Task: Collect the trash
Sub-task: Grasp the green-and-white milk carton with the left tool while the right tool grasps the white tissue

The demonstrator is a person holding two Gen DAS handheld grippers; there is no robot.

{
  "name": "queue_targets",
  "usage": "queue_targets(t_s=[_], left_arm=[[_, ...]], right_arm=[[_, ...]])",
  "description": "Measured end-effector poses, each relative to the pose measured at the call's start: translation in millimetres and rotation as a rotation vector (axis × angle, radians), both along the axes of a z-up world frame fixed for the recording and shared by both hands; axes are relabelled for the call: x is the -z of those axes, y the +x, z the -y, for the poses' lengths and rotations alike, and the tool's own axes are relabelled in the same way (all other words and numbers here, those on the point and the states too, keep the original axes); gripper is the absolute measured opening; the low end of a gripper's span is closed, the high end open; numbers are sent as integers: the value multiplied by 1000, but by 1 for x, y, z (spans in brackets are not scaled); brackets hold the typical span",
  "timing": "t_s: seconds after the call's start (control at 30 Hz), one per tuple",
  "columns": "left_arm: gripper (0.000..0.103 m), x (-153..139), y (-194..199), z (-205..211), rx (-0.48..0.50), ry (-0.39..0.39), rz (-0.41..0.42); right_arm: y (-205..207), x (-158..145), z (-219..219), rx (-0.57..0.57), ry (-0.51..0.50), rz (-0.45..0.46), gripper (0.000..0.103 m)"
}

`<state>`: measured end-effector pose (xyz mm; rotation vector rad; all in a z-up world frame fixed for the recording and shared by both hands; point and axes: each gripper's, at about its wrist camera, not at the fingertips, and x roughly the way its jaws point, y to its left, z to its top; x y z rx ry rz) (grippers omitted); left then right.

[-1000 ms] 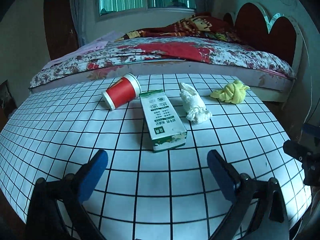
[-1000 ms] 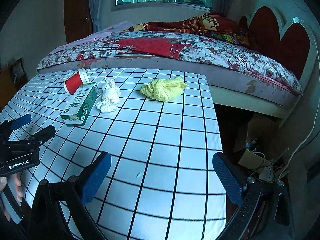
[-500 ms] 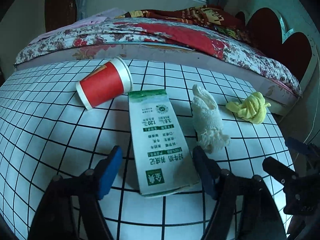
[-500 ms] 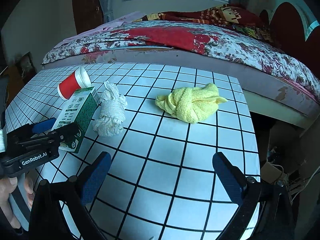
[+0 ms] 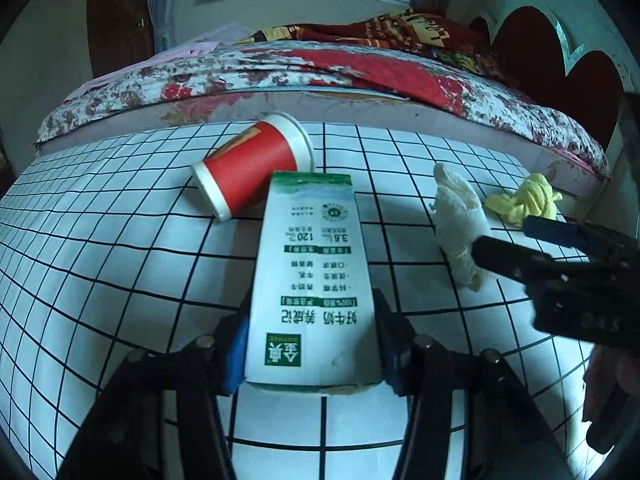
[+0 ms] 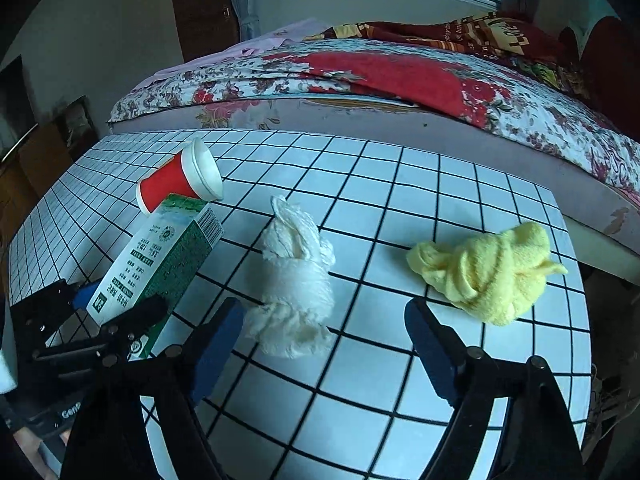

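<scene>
A white-and-green milk carton (image 5: pixel 312 280) lies on the grid-patterned table (image 5: pixel 120 264). My left gripper (image 5: pixel 312 356) is shut on its near end; it also shows in the right wrist view (image 6: pixel 120 320), gripping the carton (image 6: pixel 160 256). A red paper cup (image 5: pixel 252 168) lies on its side just beyond the carton. A crumpled white tissue (image 6: pixel 296 280) lies in front of my right gripper (image 6: pixel 324 328), which is open and empty, with its left finger beside the tissue. A knotted yellow cloth (image 6: pixel 488 268) lies to the right.
A bed with a floral and red cover (image 5: pixel 320 76) runs along the table's far edge, with a red headboard (image 5: pixel 560 48) at the right. The table's right edge (image 6: pixel 580 300) drops to the floor. The right gripper's fingers (image 5: pixel 560 256) cross the left wrist view.
My left gripper has moved forward and closed on the milk carton's near end. My right gripper has moved forward and left toward the white tissue, staying open.
</scene>
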<state>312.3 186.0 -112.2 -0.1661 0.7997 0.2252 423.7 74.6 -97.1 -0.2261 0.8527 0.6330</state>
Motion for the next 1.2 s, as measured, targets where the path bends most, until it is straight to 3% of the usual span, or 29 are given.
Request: queue_targets(t_s=[0.1, 0.23, 0.83, 1.2], left_arm=[[54, 1, 1, -1, 6, -10, -9], [54, 0, 0, 4, 31, -9, -5], [54, -35, -58, 50, 116, 20, 73], [54, -73, -108, 90, 185, 46, 156]], right_arm=[[10, 12, -14, 1, -31, -52, 71], [6, 16, -14, -22, -37, -59, 40], [-80, -37, 75, 63, 10, 62, 39], [-144, -87, 138, 141, 47, 154, 39]])
